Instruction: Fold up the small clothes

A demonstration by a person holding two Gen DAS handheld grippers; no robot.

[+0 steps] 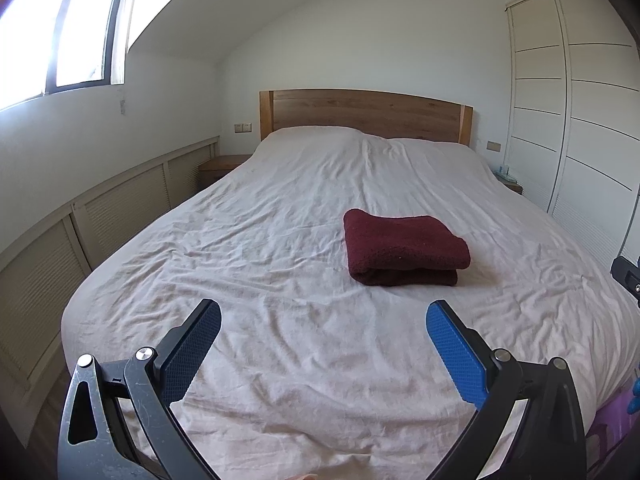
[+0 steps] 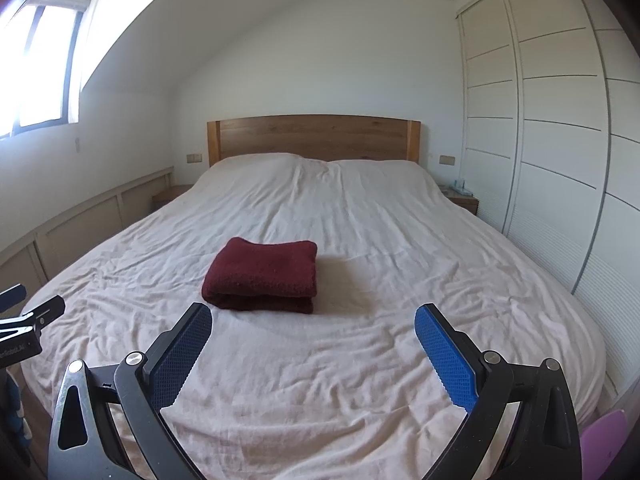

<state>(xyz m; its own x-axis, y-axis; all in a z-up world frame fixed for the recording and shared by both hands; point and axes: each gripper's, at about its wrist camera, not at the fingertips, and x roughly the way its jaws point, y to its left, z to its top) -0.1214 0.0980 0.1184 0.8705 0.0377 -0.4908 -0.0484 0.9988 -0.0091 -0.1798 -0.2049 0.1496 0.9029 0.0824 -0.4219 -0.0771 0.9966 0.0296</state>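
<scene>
A dark red cloth (image 1: 404,250) lies folded into a thick rectangle on the bed's white sheet (image 1: 280,240). It also shows in the right wrist view (image 2: 264,276). My left gripper (image 1: 324,316) is open and empty, held above the sheet short of the cloth, which is ahead and to its right. My right gripper (image 2: 314,320) is open and empty, just short of the cloth, which is ahead and slightly to its left. The left gripper's body shows at the left edge of the right wrist view (image 2: 24,320).
The wrinkled bed fills the middle of the room, with a wooden headboard (image 1: 364,114) at the far end. Low louvred cabinets (image 1: 100,216) run along the left wall. White wardrobe doors (image 2: 560,152) stand on the right. Small nightstands (image 2: 462,198) flank the bed.
</scene>
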